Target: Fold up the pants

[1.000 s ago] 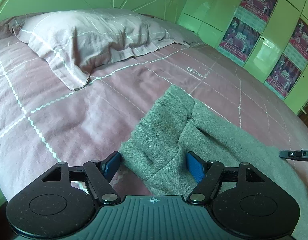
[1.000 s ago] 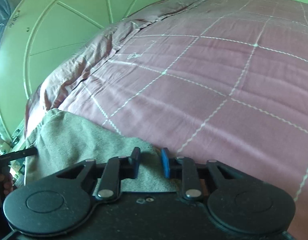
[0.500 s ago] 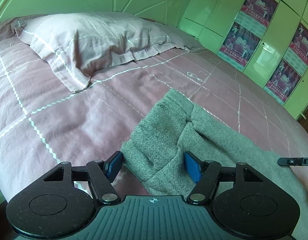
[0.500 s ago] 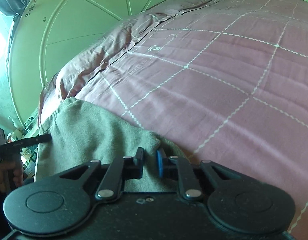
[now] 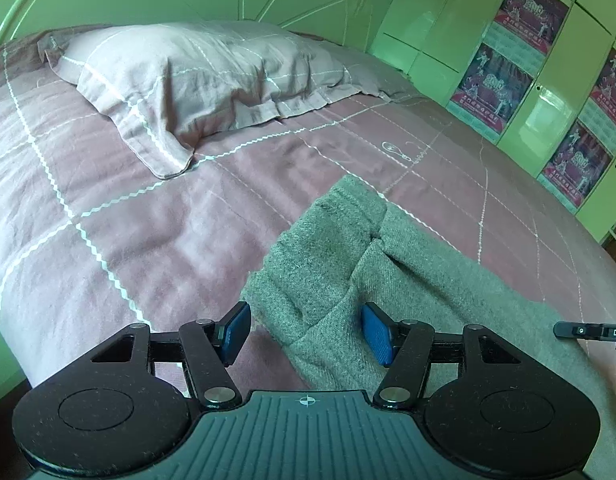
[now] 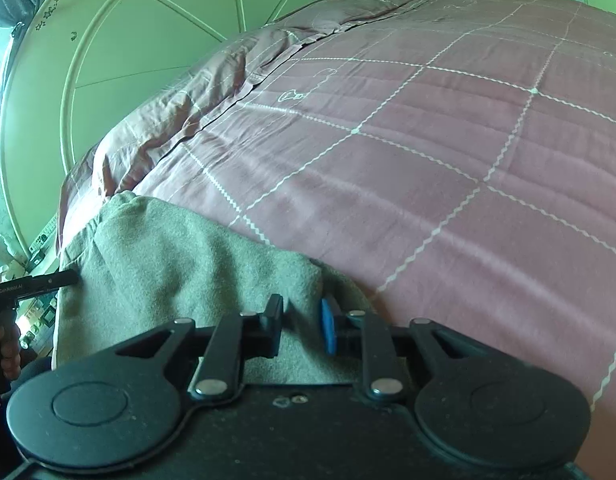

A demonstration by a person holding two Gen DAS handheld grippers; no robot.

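Grey-green pants lie on the pink checked bedspread, their bunched waistband end pointing toward the pillow. My left gripper is open, its blue pads either side of a fold near the waistband, not closed on it. In the right wrist view the pants lie at the lower left, and my right gripper is nearly shut with the pants' edge between its pads. The other gripper's tip shows at the far edge of each view.
A pink pillow lies at the head of the bed. Green cupboard doors with posters stand to the right. A green headboard rises behind the bed. The bedspread stretches wide beyond the pants.
My right gripper's jaws narrowed onto the pants' edge and lifted it, so more cloth shows. My left gripper stayed open and shifted slightly over the waistband fold.
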